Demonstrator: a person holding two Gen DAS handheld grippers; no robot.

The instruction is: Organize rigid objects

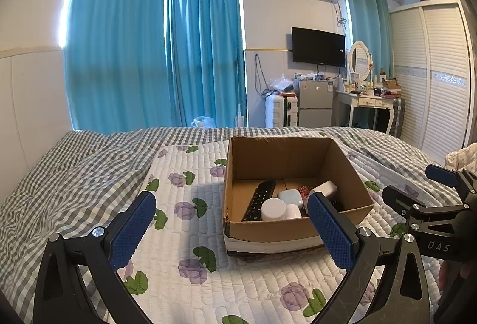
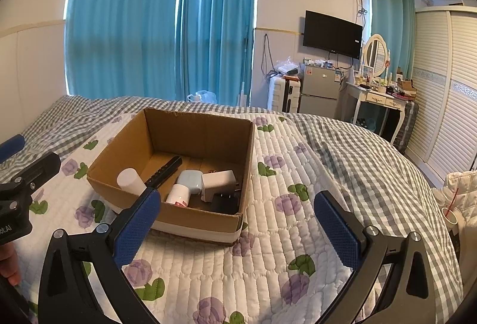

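We find the cardboard box [image 1: 293, 163] at centre frame on the quilt [image 1: 190, 183], holding the remote [image 1: 258, 200], long axis running away from us. Left gripper [image 1: 232, 228] and right gripper [image 2: 238, 230] both gape wide, empty; neither is clearly nearer.

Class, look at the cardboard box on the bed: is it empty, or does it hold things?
It holds things. The open-topped cardboard box contains a black remote control, white jar, pale blue case and white adapter.
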